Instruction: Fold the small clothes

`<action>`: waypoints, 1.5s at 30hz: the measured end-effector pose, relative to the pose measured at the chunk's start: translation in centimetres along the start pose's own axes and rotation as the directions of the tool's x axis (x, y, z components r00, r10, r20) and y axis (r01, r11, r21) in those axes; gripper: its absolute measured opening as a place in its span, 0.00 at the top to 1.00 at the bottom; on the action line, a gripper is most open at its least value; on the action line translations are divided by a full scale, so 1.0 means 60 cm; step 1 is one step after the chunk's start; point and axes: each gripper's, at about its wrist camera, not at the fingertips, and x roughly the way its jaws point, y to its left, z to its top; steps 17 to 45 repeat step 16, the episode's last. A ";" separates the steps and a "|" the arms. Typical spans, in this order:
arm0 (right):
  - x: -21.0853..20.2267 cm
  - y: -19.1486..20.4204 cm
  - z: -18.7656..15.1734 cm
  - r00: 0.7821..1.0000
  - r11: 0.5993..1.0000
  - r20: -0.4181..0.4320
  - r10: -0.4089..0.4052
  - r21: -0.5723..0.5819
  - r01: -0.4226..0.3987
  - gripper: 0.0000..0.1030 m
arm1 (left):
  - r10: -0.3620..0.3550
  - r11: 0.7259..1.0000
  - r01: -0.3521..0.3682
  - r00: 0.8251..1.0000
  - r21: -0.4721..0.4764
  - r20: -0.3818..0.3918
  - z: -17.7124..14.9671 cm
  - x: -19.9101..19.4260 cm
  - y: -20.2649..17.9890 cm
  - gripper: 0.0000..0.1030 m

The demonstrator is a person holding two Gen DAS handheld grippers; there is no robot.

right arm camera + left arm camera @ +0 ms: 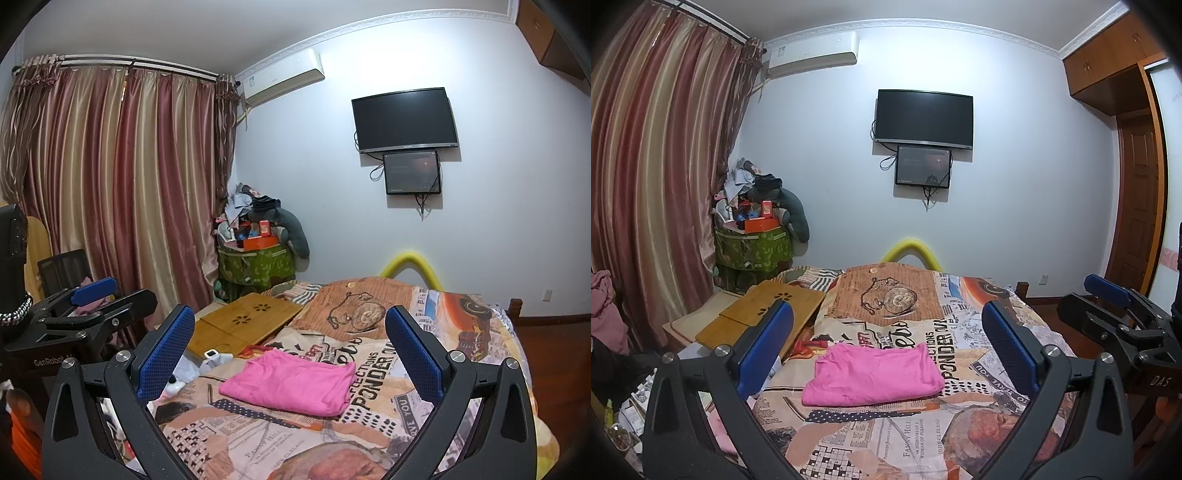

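A pink garment lies folded into a flat rectangle on the printed bedspread. It also shows in the right wrist view. My left gripper is open and empty, held above and in front of the garment. My right gripper is open and empty too, at about the same height. Each gripper shows at the edge of the other's view, the right one and the left one.
A bamboo lap tray rests at the bed's left edge. A green bin heaped with clutter stands in the corner by the curtains. A TV hangs on the far wall. A wardrobe stands at right.
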 end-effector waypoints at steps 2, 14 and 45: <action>0.000 -0.001 0.000 1.000 1.000 -0.001 0.001 0.001 -0.001 0.01 | 0.001 1.000 -0.001 1.000 0.000 0.000 0.001 0.000 0.001 0.00; 0.004 0.001 -0.005 1.000 1.000 -0.014 -0.001 0.008 0.001 0.01 | -0.013 1.000 0.013 1.000 0.009 -0.006 0.002 0.000 0.002 0.00; 0.004 0.002 -0.006 1.000 1.000 -0.017 -0.002 0.009 0.002 0.01 | -0.013 1.000 0.013 1.000 0.010 -0.006 0.002 0.000 0.002 0.00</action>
